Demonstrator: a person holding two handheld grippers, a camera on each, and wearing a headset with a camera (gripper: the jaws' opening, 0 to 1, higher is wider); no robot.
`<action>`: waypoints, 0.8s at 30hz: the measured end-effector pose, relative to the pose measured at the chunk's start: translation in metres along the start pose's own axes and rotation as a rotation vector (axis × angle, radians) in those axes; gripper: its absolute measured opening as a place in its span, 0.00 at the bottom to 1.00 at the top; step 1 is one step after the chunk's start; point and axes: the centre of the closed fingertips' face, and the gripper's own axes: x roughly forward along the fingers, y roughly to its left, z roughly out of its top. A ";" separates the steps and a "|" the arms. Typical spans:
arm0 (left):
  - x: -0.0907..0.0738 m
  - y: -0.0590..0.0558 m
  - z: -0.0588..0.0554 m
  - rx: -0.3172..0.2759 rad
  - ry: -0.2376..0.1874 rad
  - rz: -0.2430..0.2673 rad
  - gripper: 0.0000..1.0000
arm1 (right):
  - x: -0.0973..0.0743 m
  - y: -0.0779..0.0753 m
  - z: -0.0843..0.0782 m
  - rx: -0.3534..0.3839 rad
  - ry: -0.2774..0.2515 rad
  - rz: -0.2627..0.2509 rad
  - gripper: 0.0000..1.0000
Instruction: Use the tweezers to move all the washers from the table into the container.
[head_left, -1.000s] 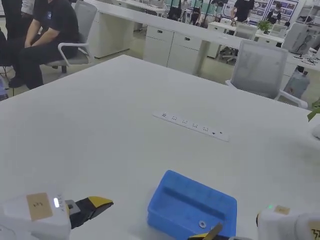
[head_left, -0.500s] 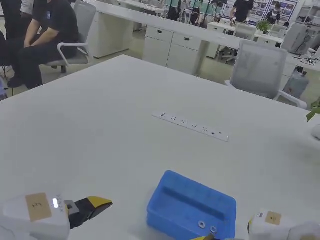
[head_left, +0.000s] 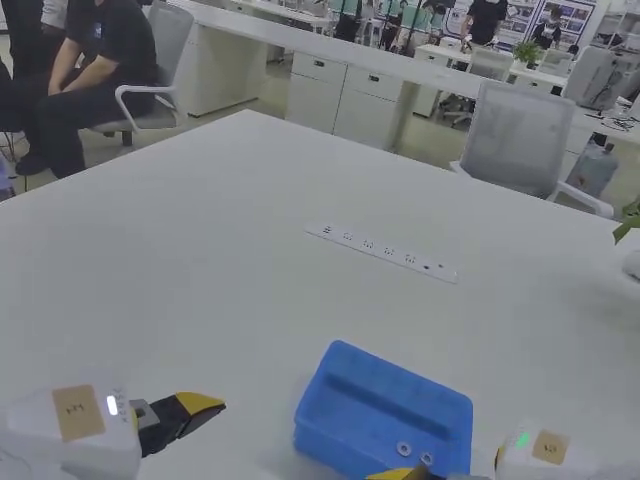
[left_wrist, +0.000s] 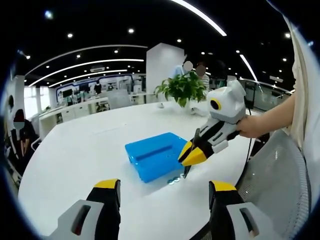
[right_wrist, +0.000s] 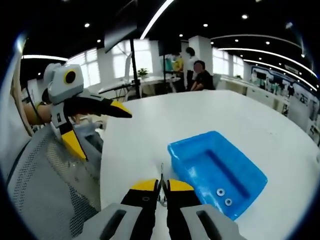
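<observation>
A blue container (head_left: 385, 405) sits near the table's front edge, with two washers (head_left: 403, 450) inside it near its front wall. Both washers (right_wrist: 223, 196) lie on the container (right_wrist: 220, 167) floor. My right gripper (right_wrist: 161, 186) is shut on thin metal tweezers (right_wrist: 161, 172), whose tips hang just left of the container. In the left gripper view the right gripper (left_wrist: 192, 156) points the tweezers (left_wrist: 187, 171) down at small washers (left_wrist: 174, 180) lying on the table beside the container (left_wrist: 155, 155). My left gripper (left_wrist: 164, 192) stands open and holds nothing, left of the container (head_left: 190, 410).
The white table (head_left: 250, 230) stretches away, with a power strip (head_left: 385, 252) set into it past the container. A grey chair (head_left: 520, 135) stands at the far edge. A person (head_left: 85, 70) sits at the back left. A potted plant (left_wrist: 182, 87) stands on the table.
A second washer has appeared in the container beside the first. The right gripper has pulled back toward the bottom edge of the head view. The left gripper has stayed put.
</observation>
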 end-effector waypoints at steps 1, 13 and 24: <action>0.000 0.000 0.000 0.000 -0.001 -0.001 0.72 | -0.002 -0.001 0.005 0.009 -0.011 0.004 0.03; 0.000 0.000 0.000 0.001 0.002 -0.007 0.72 | -0.018 -0.022 0.052 0.053 -0.130 -0.027 0.03; 0.000 -0.002 0.000 0.001 0.004 -0.011 0.73 | -0.016 -0.048 0.067 0.047 -0.142 -0.078 0.03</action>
